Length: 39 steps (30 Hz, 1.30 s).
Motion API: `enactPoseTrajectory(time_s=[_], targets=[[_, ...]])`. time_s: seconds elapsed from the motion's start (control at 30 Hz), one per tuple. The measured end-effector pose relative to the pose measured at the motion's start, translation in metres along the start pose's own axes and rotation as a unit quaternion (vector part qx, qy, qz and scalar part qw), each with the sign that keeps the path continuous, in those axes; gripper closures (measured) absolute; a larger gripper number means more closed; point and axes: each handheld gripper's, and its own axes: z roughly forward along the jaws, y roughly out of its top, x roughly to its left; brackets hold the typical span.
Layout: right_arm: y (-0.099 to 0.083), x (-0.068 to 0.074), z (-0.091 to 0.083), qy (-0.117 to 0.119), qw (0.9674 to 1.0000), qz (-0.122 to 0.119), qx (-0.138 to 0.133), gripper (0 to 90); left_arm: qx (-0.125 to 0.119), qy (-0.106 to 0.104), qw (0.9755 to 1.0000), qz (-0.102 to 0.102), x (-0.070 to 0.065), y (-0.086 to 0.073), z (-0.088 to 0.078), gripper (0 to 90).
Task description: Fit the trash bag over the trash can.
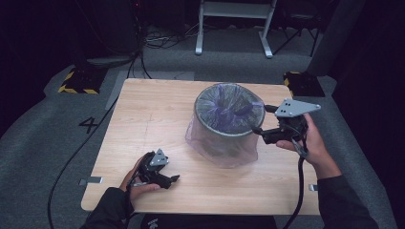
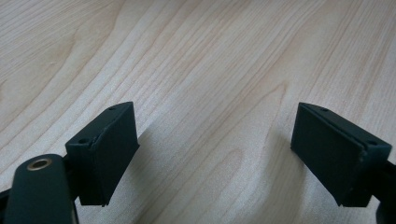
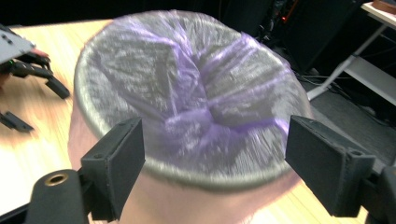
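Now your left gripper (image 1: 173,180) rests at seven o'clock on the table (image 1: 143,119), jaws spread wide over bare wood. Centre-right stands the bin (image 1: 229,125) with its purple bag (image 1: 224,112). Your right gripper (image 1: 263,119), at the bin's three o'clock, has its fingers (image 3: 116,158) parted, empty, rim just ahead.

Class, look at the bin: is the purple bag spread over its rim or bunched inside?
Spread: the purple bag drapes over the bin's rim and down its outside.
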Motion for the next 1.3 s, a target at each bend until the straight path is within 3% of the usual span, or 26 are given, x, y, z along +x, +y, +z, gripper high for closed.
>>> enactPoseTrajectory(time_s=[0.5,1.07,1.3], targets=[[-0.025,0.008,-0.015,-0.007,0.9998,-0.010,0.016,19.4,0.000,0.000,1.0000,0.000,0.000,0.000,0.000,14.2],[-0.070,0.016,-0.001,-0.007,0.9971,-0.016,0.074,19.2,0.000,0.000,1.0000,0.000,0.000,0.000,0.000,14.2],[-0.098,0.019,0.010,-0.021,0.9932,-0.021,0.113,19.1,0.000,0.000,1.0000,0.000,0.000,0.000,0.000,14.2]])
